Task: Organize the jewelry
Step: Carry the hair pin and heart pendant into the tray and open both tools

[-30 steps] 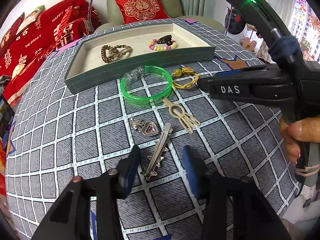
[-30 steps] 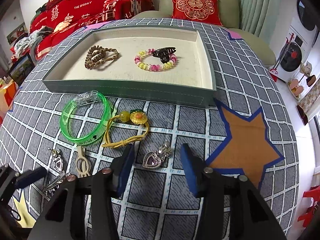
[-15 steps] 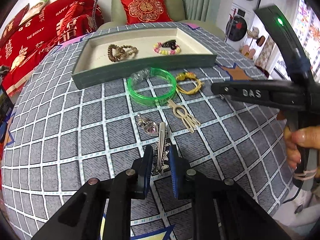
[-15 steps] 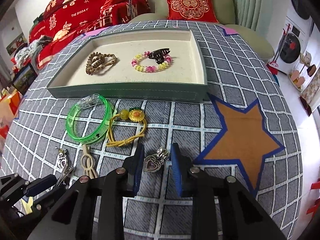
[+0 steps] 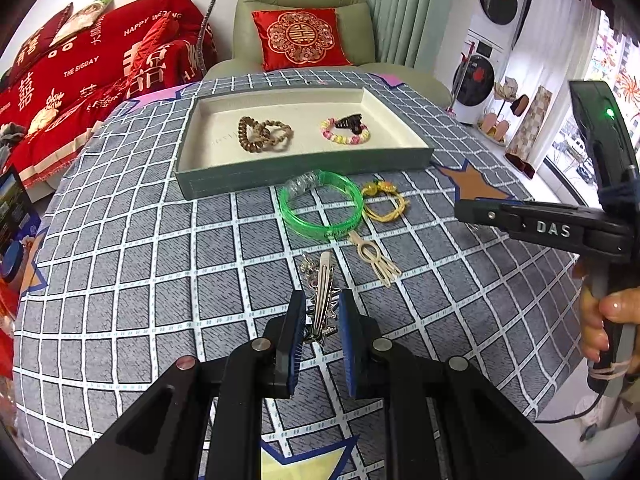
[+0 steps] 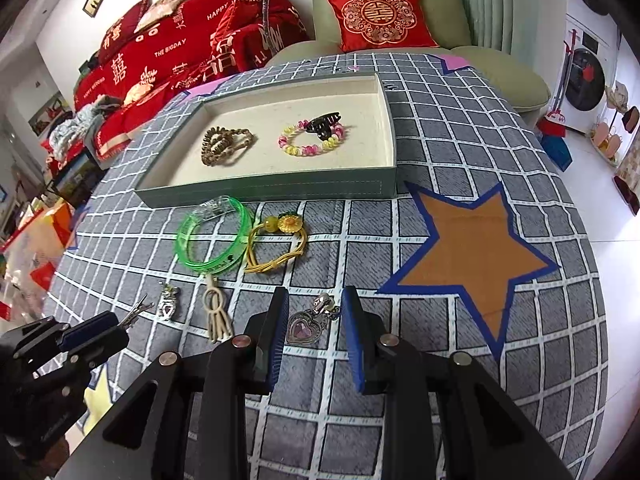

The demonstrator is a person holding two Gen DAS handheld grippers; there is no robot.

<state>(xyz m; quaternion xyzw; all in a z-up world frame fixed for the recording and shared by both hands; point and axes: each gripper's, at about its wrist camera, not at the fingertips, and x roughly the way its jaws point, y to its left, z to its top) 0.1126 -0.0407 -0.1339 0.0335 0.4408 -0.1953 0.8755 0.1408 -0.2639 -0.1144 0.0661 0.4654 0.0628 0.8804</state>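
Note:
My left gripper (image 5: 322, 320) is shut on a silver hair clip (image 5: 322, 292) and holds it above the checked cloth. My right gripper (image 6: 314, 320) is shut on a purple heart pendant (image 6: 305, 326). A green bangle (image 6: 214, 238), a yellow flower hair tie (image 6: 276, 244), a beige clip (image 6: 216, 312) and a small silver pendant (image 6: 167, 304) lie on the cloth. The grey-green tray (image 6: 264, 192) holds a brown bead bracelet (image 6: 224, 144), a pink-yellow bracelet (image 6: 308, 144) and a black claw clip (image 6: 324, 122).
An orange star patch (image 6: 472, 248) lies right of my right gripper. A green armchair with a red cushion (image 6: 380, 16) stands behind the table. A red sofa (image 6: 180, 52) is at the back left. The table edge curves off at the right.
Both grippers closed from wide open onto their items, the left on the hair clip, the right on the heart pendant. Both have since risen, lifting the items.

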